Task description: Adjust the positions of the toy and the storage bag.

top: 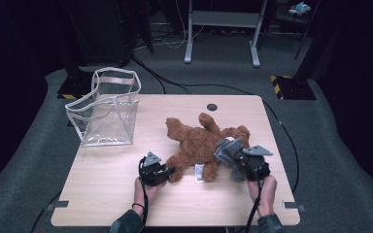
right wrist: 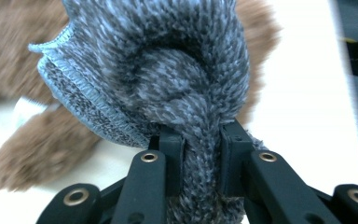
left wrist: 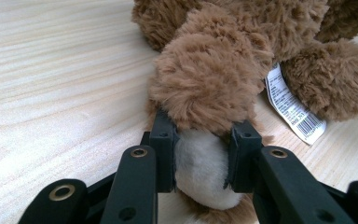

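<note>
Both grippers clamped on soft goods at the table's near edge.
The left gripper (left wrist: 200, 161) pinches the white-soled paw of a brown plush teddy bear (top: 199, 143) sprawled mid-table; the right gripper (right wrist: 201, 161) pinches a bunched grey knitted garment (right wrist: 168, 79) held over the bear's side. A clear plastic tote bag (top: 108, 111) stands well apart on the light wooden table (top: 102, 194).

Bear's tag (left wrist: 292, 108): barcode; print unreadable

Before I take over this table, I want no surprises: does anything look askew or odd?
Nothing damaged or spilled. The brown plush teddy bear sprawls on the table, one paw clamped in the left gripper; the right gripper pinches a bunched grey knitted garment. The clear plastic bag overhangs the table's edge.
</note>
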The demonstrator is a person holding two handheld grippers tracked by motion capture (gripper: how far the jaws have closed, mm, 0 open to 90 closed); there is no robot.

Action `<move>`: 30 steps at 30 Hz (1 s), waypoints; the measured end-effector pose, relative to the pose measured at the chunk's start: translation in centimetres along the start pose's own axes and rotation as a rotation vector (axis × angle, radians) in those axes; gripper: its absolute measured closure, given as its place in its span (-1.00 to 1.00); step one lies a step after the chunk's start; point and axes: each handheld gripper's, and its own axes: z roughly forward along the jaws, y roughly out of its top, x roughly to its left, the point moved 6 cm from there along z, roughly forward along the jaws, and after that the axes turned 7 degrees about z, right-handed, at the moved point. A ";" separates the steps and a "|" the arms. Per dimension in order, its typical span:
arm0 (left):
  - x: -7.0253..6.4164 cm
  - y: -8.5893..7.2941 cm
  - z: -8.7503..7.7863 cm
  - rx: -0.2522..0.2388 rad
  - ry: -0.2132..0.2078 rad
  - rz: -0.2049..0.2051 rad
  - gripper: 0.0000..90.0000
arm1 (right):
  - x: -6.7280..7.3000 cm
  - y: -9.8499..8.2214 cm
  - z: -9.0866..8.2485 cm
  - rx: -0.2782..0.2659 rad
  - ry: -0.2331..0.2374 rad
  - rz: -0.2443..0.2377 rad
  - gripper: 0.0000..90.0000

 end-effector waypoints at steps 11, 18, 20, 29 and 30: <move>0.3 -0.1 -0.3 0.003 -0.005 -0.013 0.54 | -2.5 1.9 2.6 0.005 -0.012 0.077 0.67; 0.7 -0.3 -0.6 0.004 -0.013 -0.017 0.54 | -3.7 -0.4 4.1 0.097 -0.045 0.113 0.67; 0.8 -0.3 -0.7 -0.003 -0.015 -0.027 0.54 | -4.2 -0.3 3.9 0.104 -0.059 0.099 0.67; 1.0 -0.4 -0.8 0.006 -0.044 -0.045 0.53 | -2.9 4.2 4.0 0.015 -0.031 0.080 0.67; 1.1 -0.4 -0.7 0.004 -0.044 -0.043 0.53 | -3.0 3.7 4.9 0.039 -0.047 0.081 0.67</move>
